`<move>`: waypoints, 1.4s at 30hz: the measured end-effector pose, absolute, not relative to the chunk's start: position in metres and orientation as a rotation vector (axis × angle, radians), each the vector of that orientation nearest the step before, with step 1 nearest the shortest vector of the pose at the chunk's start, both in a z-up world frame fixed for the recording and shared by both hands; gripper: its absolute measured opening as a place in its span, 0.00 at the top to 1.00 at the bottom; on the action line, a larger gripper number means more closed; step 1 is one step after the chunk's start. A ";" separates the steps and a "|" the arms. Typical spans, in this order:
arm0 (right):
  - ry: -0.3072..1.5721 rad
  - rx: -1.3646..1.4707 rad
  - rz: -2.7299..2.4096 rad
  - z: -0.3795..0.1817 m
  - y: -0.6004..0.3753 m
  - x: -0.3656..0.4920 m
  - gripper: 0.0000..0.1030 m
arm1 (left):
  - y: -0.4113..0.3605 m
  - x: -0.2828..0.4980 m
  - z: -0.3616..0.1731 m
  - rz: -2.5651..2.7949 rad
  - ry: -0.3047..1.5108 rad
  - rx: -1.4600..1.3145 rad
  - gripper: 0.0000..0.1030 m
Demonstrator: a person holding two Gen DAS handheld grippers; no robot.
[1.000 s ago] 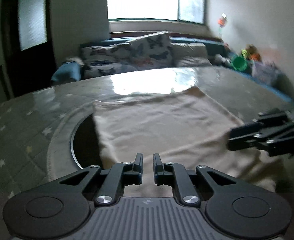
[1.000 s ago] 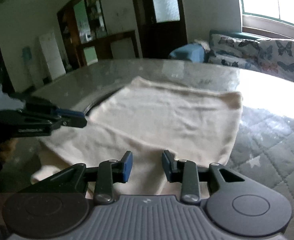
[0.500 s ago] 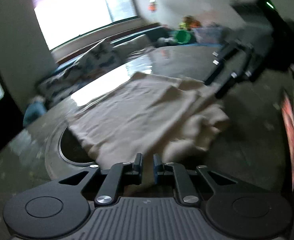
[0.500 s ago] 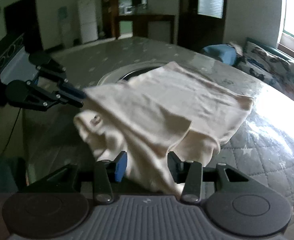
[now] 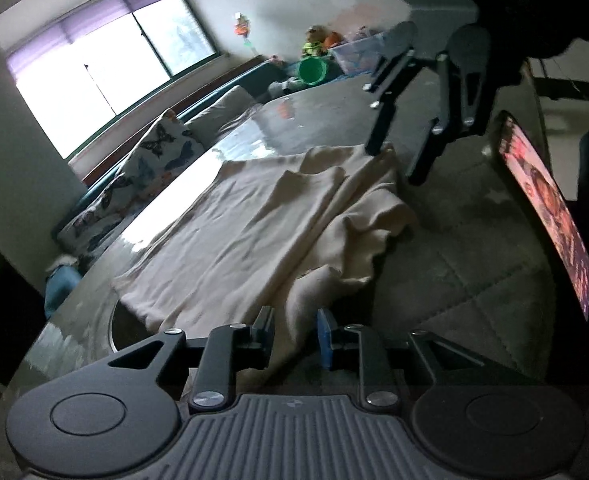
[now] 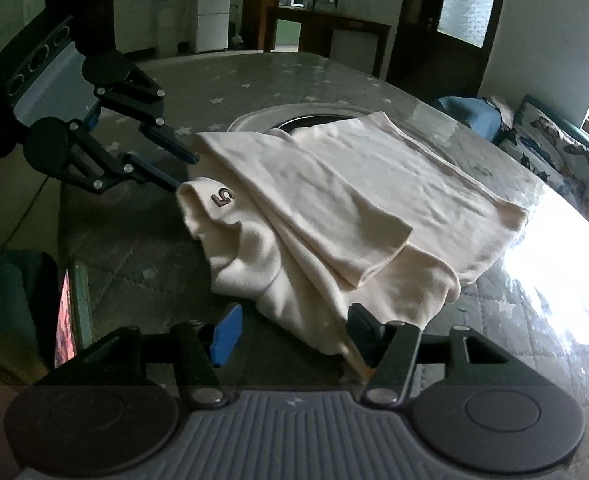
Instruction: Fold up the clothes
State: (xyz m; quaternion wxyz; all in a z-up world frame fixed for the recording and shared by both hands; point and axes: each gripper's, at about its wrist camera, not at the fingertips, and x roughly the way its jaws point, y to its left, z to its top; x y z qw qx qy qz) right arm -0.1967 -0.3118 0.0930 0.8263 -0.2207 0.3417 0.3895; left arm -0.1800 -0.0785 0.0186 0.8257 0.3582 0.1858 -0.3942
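A cream garment (image 6: 354, 200) lies folded over itself on the grey quilted table cover (image 6: 254, 80), with a small "5" mark (image 6: 222, 198) on its rumpled near corner. My left gripper (image 5: 294, 322) has its jaws opening, and a loose cloth edge (image 5: 290, 312) runs between its fingers without being pinched. In the right wrist view the left gripper (image 6: 182, 172) sits at the garment's left corner. My right gripper (image 6: 294, 324) is opening too, with the hem draped against its right finger (image 6: 360, 322). The left wrist view shows the right gripper (image 5: 394, 162) at the garment's far corner.
A lit phone screen (image 5: 542, 208) stands propped at the table's edge beside the garment. A round recessed ring (image 6: 314, 114) in the table is partly under the cloth. A sofa with butterfly cushions (image 5: 154, 148) and a green bucket (image 5: 312, 70) lie beyond the table.
Both grippers rolled and shifted sideways. Their jaws, nearly shut a second ago, now stand wider. The garment's edge, lifted and bunched half a second ago, now rests folded over on the table.
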 end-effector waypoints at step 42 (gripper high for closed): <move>0.670 -0.365 0.852 0.086 -0.292 -0.149 0.87 | -0.070 -0.162 0.034 -0.774 0.361 0.550 0.72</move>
